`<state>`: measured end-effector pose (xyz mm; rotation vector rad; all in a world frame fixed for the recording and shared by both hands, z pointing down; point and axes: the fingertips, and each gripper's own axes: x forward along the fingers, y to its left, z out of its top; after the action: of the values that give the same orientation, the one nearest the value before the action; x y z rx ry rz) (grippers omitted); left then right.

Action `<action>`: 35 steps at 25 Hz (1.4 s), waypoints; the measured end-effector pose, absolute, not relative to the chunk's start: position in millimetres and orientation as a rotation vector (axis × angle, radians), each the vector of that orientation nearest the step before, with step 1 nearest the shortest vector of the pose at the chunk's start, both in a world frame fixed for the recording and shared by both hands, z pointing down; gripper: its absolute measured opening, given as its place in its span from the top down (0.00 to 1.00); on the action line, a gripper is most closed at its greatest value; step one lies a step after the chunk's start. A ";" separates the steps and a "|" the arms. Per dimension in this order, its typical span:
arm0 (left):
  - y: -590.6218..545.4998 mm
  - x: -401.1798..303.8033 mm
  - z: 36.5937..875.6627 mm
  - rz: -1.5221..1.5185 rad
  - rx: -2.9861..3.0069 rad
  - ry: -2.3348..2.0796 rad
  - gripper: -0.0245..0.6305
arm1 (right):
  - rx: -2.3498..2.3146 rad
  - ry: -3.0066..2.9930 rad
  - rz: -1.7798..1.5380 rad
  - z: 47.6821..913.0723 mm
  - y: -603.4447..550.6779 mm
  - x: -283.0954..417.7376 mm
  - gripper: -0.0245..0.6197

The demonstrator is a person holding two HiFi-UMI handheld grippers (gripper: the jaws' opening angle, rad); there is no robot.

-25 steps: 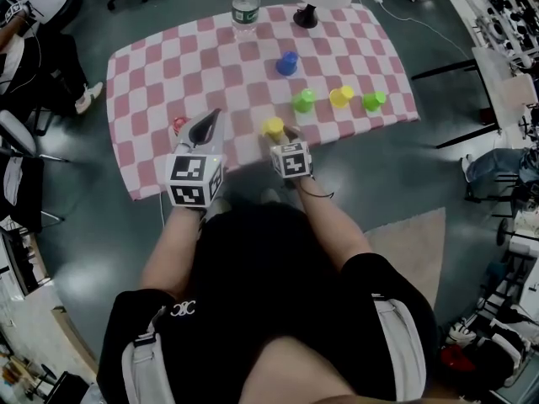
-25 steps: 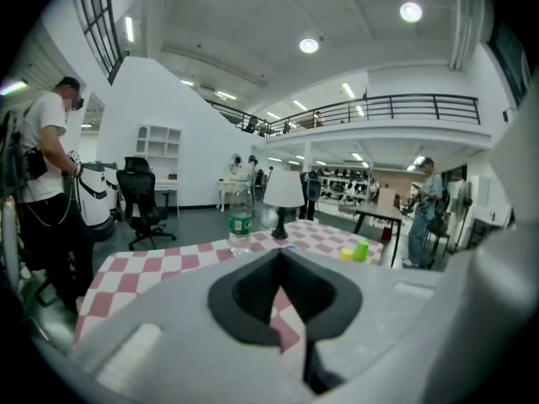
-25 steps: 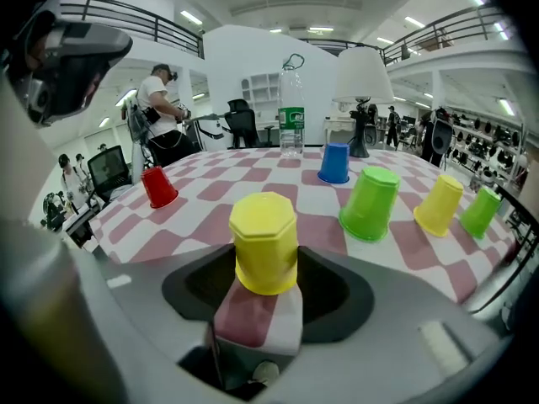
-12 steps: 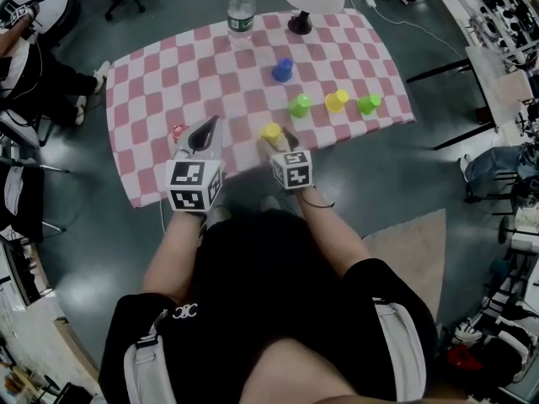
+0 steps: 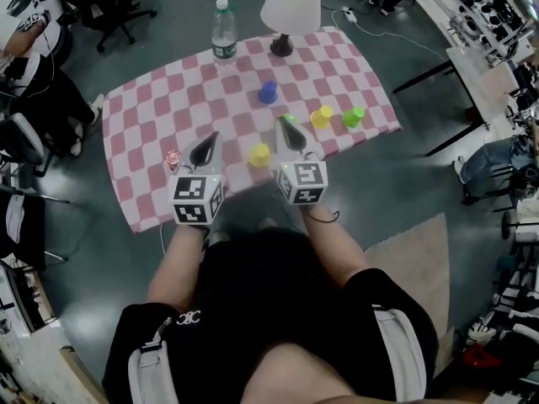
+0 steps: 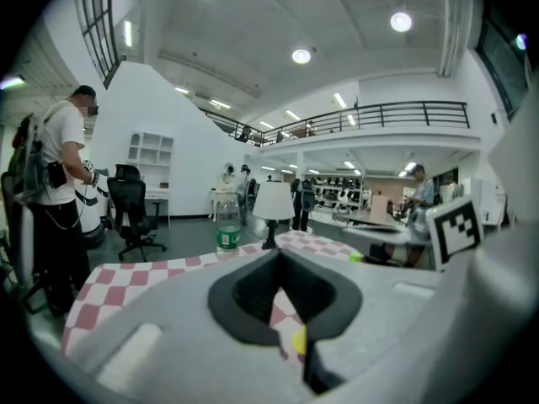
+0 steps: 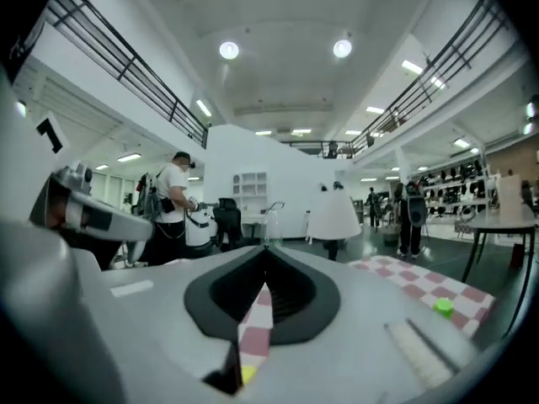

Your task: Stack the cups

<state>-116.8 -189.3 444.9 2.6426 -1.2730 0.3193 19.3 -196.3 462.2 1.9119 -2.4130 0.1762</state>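
Upside-down cups stand on the pink checked cloth (image 5: 152,116): a blue one (image 5: 268,92), a yellow one (image 5: 321,117), a green one (image 5: 353,117) and a nearer yellow one (image 5: 259,155). Another green cup (image 5: 290,118) is mostly hidden behind my right gripper (image 5: 284,122). That gripper hangs above the table, right of the near yellow cup; its jaws have just been closing and stand shut with nothing between them. My left gripper (image 5: 211,135) is shut and empty, left of that cup. A sliver of yellow cup (image 7: 248,374) shows through the right gripper's slit, and the same cup (image 6: 300,341) through the left's.
A water bottle (image 5: 223,30) and a white table lamp (image 5: 290,7) stand at the cloth's far edge. A small red thing (image 5: 173,156) lies left of my left gripper. Office chairs, desks and people surround the table.
My right gripper rose off the table beside the near yellow cup and its jaws went from open to shut. The cup stayed on the cloth. My left gripper barely moved.
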 end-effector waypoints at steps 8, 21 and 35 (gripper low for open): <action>-195.6 -109.0 431.3 0.271 2.664 -1.298 0.97 | 2.040 -2.415 0.085 411.2 -196.9 36.6 0.96; -195.3 -83.1 431.4 0.260 2.655 -1.268 0.97 | 2.059 -2.383 0.108 418.4 -188.5 61.5 0.96; -193.3 -31.3 439.1 0.299 2.650 -1.281 0.97 | 2.027 -2.418 0.153 441.4 -191.7 111.5 0.96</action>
<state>-31.3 -193.3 439.1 2.6496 -1.2813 0.2986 111.5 -191.7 441.4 2.0273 -2.4179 0.1534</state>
